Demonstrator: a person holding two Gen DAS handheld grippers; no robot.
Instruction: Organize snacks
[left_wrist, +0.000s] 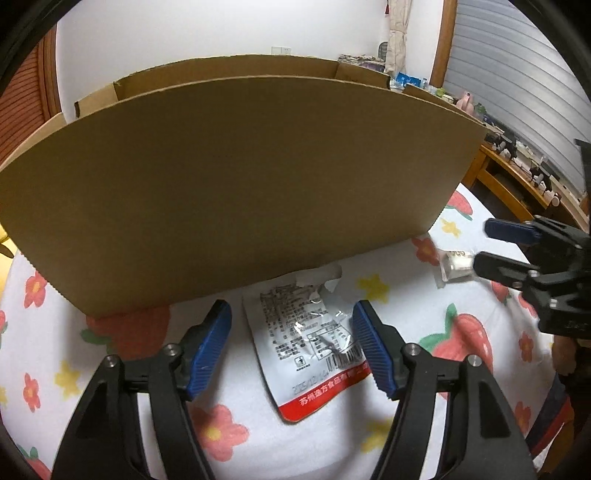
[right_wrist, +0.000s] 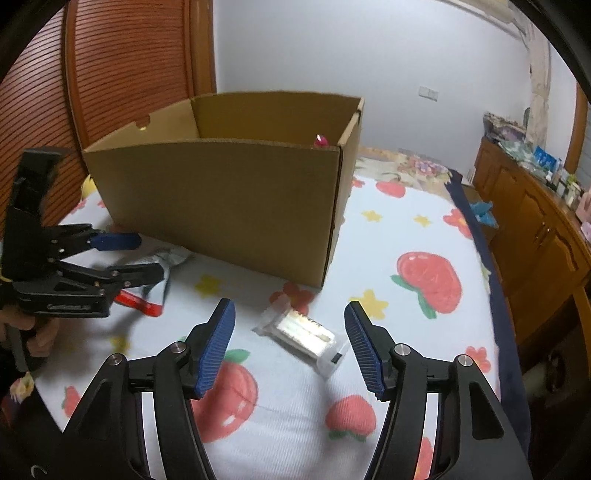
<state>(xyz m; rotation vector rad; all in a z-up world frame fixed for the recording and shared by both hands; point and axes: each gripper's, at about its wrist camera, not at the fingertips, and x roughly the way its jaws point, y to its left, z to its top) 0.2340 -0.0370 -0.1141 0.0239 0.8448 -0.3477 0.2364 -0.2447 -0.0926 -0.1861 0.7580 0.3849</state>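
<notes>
An open cardboard box (right_wrist: 229, 199) was seen standing on the strawberry-printed bedspread (right_wrist: 424, 280), with a wooden cabinet (right_wrist: 532, 229) along the bed's right edge. The box wall blocked the left wrist view directly ahead. A white snack pouch (left_wrist: 314, 343) with a red bottom strip lay flat just before the box, framed by the left gripper (left_wrist: 291, 347), whose jaws were spread wide and empty. A clear-wrapped snack bar (right_wrist: 303, 332) lay near the box's right corner, between the wide-open, empty fingers of the right gripper (right_wrist: 291, 347).
</notes>
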